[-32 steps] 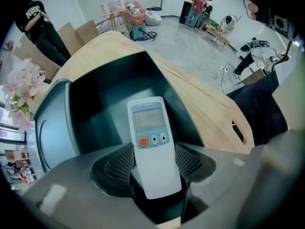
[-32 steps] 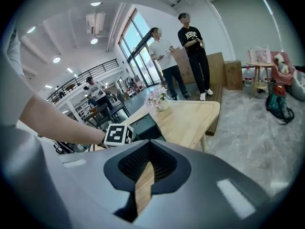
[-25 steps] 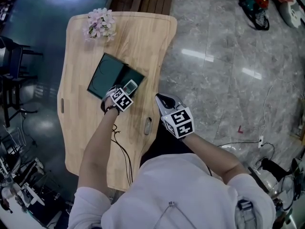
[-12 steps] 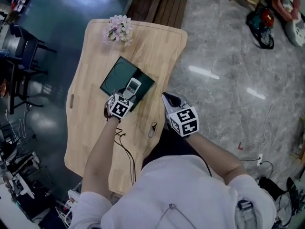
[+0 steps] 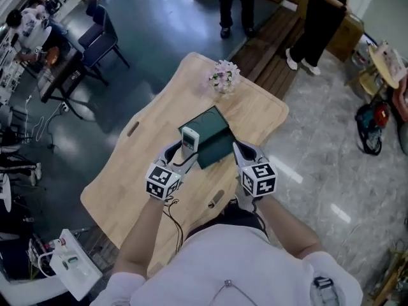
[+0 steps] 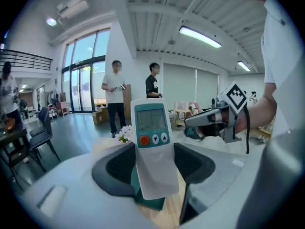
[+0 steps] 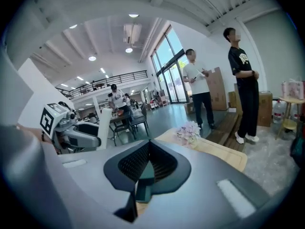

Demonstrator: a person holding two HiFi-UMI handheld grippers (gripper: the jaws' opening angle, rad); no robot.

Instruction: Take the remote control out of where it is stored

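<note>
The white remote control point(image 5: 190, 139) with a teal top and an orange button stands upright, and my left gripper point(image 5: 182, 153) is shut on its lower body. In the left gripper view the remote point(image 6: 153, 142) fills the middle between the dark pads, above the green box point(image 6: 148, 199). That dark green box point(image 5: 213, 140) lies on the wooden table point(image 5: 137, 164), just behind the remote. My right gripper point(image 5: 240, 150) hovers at the box's right edge. In the right gripper view its jaws meet at the tips point(image 7: 149, 142), and I see nothing held between them.
A small bunch of pale flowers point(image 5: 224, 77) stands at the table's far end. Two people point(image 7: 201, 87) stand on the floor beyond it. Chairs point(image 5: 99, 40) and a seated person are at the far left. A black cable point(image 5: 171, 218) trails over the near tabletop.
My left gripper has lifted the remote from its flat position on the green box and turned it upright. The right gripper has come in beside the box. The head view has swung.
</note>
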